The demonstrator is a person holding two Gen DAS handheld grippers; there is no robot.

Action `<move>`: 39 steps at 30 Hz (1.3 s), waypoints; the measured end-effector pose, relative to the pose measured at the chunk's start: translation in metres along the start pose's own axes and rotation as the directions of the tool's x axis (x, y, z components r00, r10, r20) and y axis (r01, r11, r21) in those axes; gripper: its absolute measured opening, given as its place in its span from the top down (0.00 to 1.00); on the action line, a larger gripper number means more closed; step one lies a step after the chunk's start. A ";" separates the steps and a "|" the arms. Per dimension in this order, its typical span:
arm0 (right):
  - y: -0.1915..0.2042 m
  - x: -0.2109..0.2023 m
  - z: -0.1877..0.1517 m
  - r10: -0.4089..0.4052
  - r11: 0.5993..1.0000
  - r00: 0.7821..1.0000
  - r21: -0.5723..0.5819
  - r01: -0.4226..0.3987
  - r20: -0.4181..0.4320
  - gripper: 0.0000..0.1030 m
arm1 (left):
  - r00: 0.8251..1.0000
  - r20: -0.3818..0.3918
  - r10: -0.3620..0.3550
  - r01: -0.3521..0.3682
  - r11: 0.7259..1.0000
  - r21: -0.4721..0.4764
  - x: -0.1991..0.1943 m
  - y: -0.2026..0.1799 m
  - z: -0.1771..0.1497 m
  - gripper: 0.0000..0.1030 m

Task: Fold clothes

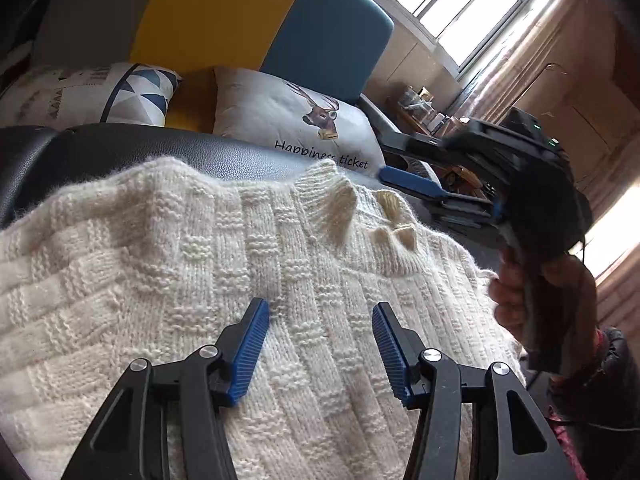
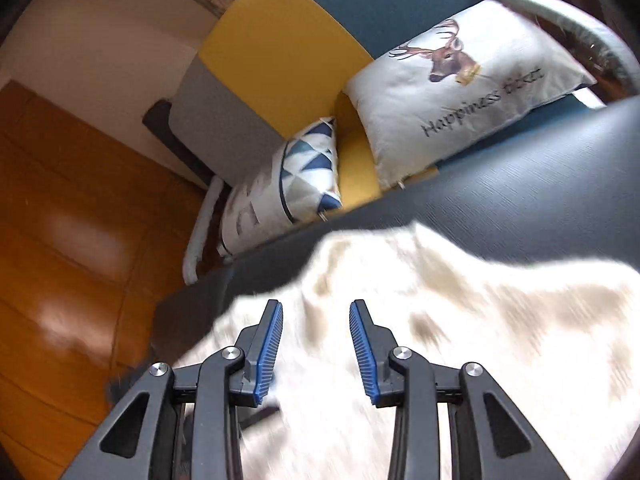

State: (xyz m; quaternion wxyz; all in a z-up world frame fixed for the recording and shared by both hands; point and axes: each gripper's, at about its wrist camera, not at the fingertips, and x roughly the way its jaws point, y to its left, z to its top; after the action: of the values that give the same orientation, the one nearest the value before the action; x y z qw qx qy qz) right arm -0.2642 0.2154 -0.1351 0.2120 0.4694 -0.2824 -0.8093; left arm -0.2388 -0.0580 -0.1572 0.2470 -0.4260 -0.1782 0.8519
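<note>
1. Your left gripper (image 1: 320,312) has its jaws spread wide with nothing between them; the blue pads hang just over the cream knitted sweater (image 1: 200,280).
2. Your right gripper (image 2: 316,312) is likewise released, jaws apart and empty, above a motion-blurred stretch of the same sweater. In the left wrist view it sits at the right edge, held by your hand (image 1: 516,300), near the sweater's shoulder.
3. The sweater lies spread on a dark leather-look surface (image 1: 160,148), its ribbed collar (image 1: 324,192) toward the far edge.
4. Beyond that edge stand a deer cushion (image 1: 304,120) printed "Happiness ticket" and a triangle-patterned cushion (image 1: 132,92), leaning on a grey, yellow and teal sofa back (image 1: 224,12).
5. A window (image 1: 460,0) is at the upper right; wooden floor (image 2: 60,220) shows in the right wrist view.
</note>
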 end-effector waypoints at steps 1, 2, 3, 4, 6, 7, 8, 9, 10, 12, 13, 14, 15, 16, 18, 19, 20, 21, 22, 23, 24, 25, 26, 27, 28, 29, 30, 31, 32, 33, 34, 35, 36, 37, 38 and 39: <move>-0.006 -0.005 -0.013 -0.042 0.999 0.999 0.002 0.042 -0.018 0.65 | 1.000 0.000 0.000 0.000 1.000 0.000 0.000 0.000 0.000 0.47; -0.013 -0.010 -0.026 -0.083 0.997 0.996 0.003 0.083 -0.036 0.65 | 1.000 0.000 0.001 -0.001 1.000 0.000 0.000 0.001 0.000 0.47; -0.019 -0.015 -0.039 -0.124 0.992 0.991 0.004 0.125 -0.053 0.65 | 1.000 -0.001 0.006 -0.006 1.000 0.004 0.001 0.000 0.000 0.47; -0.025 -0.020 -0.052 -0.165 0.986 0.984 0.003 0.166 -0.071 0.65 | 1.000 -0.002 0.014 -0.014 1.000 0.009 0.002 -0.001 0.001 0.47; -0.037 -0.038 -0.072 -0.160 0.987 0.987 0.020 0.160 -0.033 0.68 | 0.999 -0.006 0.036 -0.036 0.999 0.026 0.004 -0.004 0.002 0.47; -0.044 -0.054 -0.079 -0.150 0.988 0.989 0.044 0.149 0.001 0.68 | 0.999 -0.010 0.051 -0.051 0.998 0.037 0.005 -0.006 0.002 0.47; -0.052 -0.074 -0.086 -0.141 0.988 0.989 0.076 0.137 0.039 0.68 | 0.997 -0.014 0.071 -0.070 0.996 0.052 0.006 -0.009 0.002 0.47; -0.061 -0.094 -0.094 -0.133 0.986 0.988 0.107 0.124 0.078 0.68 | 0.995 -0.018 0.097 -0.095 0.993 0.073 0.007 -0.013 0.002 0.47; -0.069 -0.114 -0.101 -0.126 0.984 0.985 0.138 0.110 0.117 0.68 | 0.991 -0.023 0.131 -0.128 0.987 0.098 0.008 -0.018 0.002 0.47; -0.098 -0.168 -0.126 -0.153 0.971 0.965 0.216 0.106 0.214 0.68 | 0.981 -0.031 0.190 -0.186 0.977 0.109 0.006 -0.027 0.000 0.47; -0.115 -0.198 -0.141 -0.178 0.958 0.948 0.268 0.105 0.264 0.68 | 0.982 -0.031 0.188 -0.185 0.979 0.080 0.001 -0.029 -0.001 0.47; -0.135 -0.229 -0.158 -0.215 0.938 0.926 0.329 0.107 0.312 0.68 | 0.985 -0.027 0.171 -0.170 0.984 0.044 -0.006 -0.031 -0.004 0.47; -0.155 -0.258 -0.173 -0.270 0.909 0.898 0.401 0.119 0.347 0.68 | 0.988 -0.020 0.153 -0.152 0.988 0.019 -0.014 -0.036 -0.008 0.47; -0.175 -0.287 -0.187 -0.333 0.871 0.867 0.474 0.131 0.372 0.67 | 0.990 -0.009 0.138 -0.138 0.990 0.015 -0.023 -0.044 -0.015 0.46; -0.216 -0.343 -0.215 -0.454 0.781 0.798 0.608 0.141 0.398 0.65 | 0.993 0.006 0.122 -0.122 0.991 0.060 -0.035 -0.066 -0.031 0.46; -0.235 -0.366 -0.228 -0.506 0.734 0.767 0.664 0.143 0.395 0.65 | 0.993 0.009 0.119 -0.119 0.988 0.094 -0.039 -0.077 -0.040 0.46; -0.252 -0.385 -0.239 -0.549 0.686 0.741 0.715 0.136 0.386 0.65 | 0.992 0.006 0.127 -0.127 0.983 0.134 -0.041 -0.089 -0.050 0.45; -0.263 -0.392 -0.242 -0.561 0.666 0.731 0.737 0.120 0.388 0.65 | 0.990 -0.002 0.140 -0.137 0.976 0.171 -0.041 -0.100 -0.058 0.45; -0.271 -0.394 -0.241 -0.560 0.659 0.729 0.745 0.103 0.395 0.65 | 0.989 -0.014 0.146 -0.140 0.970 0.197 -0.040 -0.110 -0.065 0.45; -0.280 -0.396 -0.240 -0.559 0.653 0.726 0.753 0.086 0.401 0.65 | 0.988 -0.027 0.149 -0.139 0.966 0.218 -0.037 -0.118 -0.071 0.45; -0.288 -0.398 -0.239 -0.557 0.646 0.723 0.761 0.069 0.408 0.65 | 0.988 -0.041 0.152 -0.138 0.961 0.238 -0.034 -0.126 -0.076 0.45; -0.296 -0.400 -0.237 -0.556 0.639 0.720 0.768 0.051 0.415 0.65 | 0.987 -0.054 0.154 -0.136 0.959 0.250 -0.031 -0.132 -0.080 0.45; -0.304 -0.402 -0.236 -0.555 0.631 0.717 0.775 0.034 0.421 0.65 | 0.986 -0.066 0.156 -0.135 0.958 0.253 -0.028 -0.136 -0.082 0.45; -0.312 -0.404 -0.235 -0.555 0.624 0.714 0.781 0.016 0.428 0.65 | 0.984 -0.077 0.158 -0.134 0.957 0.256 -0.024 -0.141 -0.084 0.45; -0.320 -0.406 -0.234 -0.554 0.616 0.710 0.788 -0.001 0.435 0.65 | 0.983 -0.086 0.164 -0.137 0.957 0.255 -0.021 -0.143 -0.085 0.45; -0.326 -0.405 -0.229 -0.546 0.622 0.713 0.783 -0.008 0.440 0.65 | 0.981 -0.093 0.172 -0.145 0.958 0.249 -0.018 -0.144 -0.086 0.45; -0.330 -0.403 -0.221 -0.534 0.633 0.720 0.774 -0.009 0.444 0.65 | 0.979 -0.098 0.180 -0.151 0.958 0.243 -0.016 -0.144 -0.086 0.45; -0.331 -0.401 -0.215 -0.533 0.644 0.719 0.765 0.002 0.446 0.65 | 0.977 -0.106 0.183 -0.155 0.960 0.234 -0.014 -0.143 -0.086 0.45; -0.330 -0.397 -0.210 -0.537 0.654 0.716 0.756 0.018 0.446 0.65 | 0.975 -0.117 0.186 -0.157 0.963 0.220 -0.012 -0.140 -0.088 0.45; -0.329 -0.394 -0.205 -0.540 0.664 0.713 0.747 0.035 0.447 0.65 | 0.973 -0.130 0.190 -0.161 0.966 0.204 -0.010 -0.136 -0.089 0.45; -0.329 -0.390 -0.200 -0.544 0.674 0.710 0.737 0.051 0.448 0.65 | 0.972 -0.138 0.191 -0.163 0.968 0.193 -0.009 -0.134 -0.090 0.45; -0.328 -0.387 -0.195 -0.548 0.683 0.706 0.727 0.068 0.449 0.65 | 0.972 -0.140 0.190 -0.163 0.969 0.187 -0.009 -0.131 -0.092 0.45; -0.328 -0.384 -0.192 -0.551 0.687 0.705 0.722 0.079 0.447 0.70 | 0.972 -0.140 0.190 -0.163 0.969 0.186 -0.009 -0.130 -0.093 0.45; -0.328 -0.380 -0.189 -0.554 0.688 0.704 0.720 0.088 0.444 0.76 | 0.971 -0.139 0.192 -0.164 0.968 0.189 -0.010 -0.131 -0.093 0.45; -0.328 -0.377 -0.186 -0.558 0.690 0.703 0.717 0.097 0.441 0.79 | 0.971 -0.140 0.193 -0.165 0.967 0.193 -0.009 -0.131 -0.094 0.45; -0.328 -0.375 -0.186 -0.555 0.693 0.705 0.715 0.098 0.442 0.84 | 0.971 -0.141 0.194 -0.165 0.967 0.195 -0.009 -0.131 -0.094 0.44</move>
State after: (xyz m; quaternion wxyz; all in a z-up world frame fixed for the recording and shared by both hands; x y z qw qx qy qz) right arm 0.0499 0.6416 -0.1846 -0.2273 0.2589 -0.5008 -0.7940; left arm -0.1220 0.0523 -0.1380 0.2200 -0.4824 -0.0403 0.8469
